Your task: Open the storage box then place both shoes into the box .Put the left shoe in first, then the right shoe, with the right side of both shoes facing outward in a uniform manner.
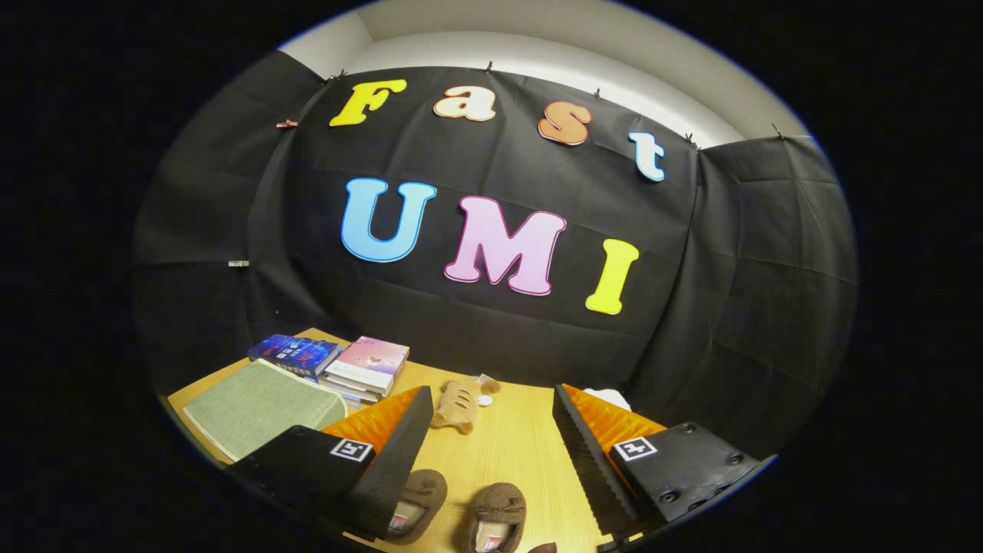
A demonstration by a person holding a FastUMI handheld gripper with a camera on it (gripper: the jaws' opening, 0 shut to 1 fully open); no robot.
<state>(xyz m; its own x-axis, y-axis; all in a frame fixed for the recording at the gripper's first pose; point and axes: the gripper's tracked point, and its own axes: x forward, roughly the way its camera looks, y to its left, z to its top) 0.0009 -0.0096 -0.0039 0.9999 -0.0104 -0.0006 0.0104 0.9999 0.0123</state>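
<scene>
Shoes, two brown slippers (457, 513), lie side by side on the desk (507, 445) just below and between the fingers (399, 453), neither gripped nor boxed, so by the look of it nothing of the task done yet. Fingers spread wide, pinching nothing, gripper (491, 418) raised over the desk. Farther off sit a small plush toy (459, 403), a green cloth-covered flat thing (257, 407) that may be the storage box, still unopened, and stacked books (338, 365) against the wall.

Tongs (491, 453) — fingers wide apart, empty
</scene>
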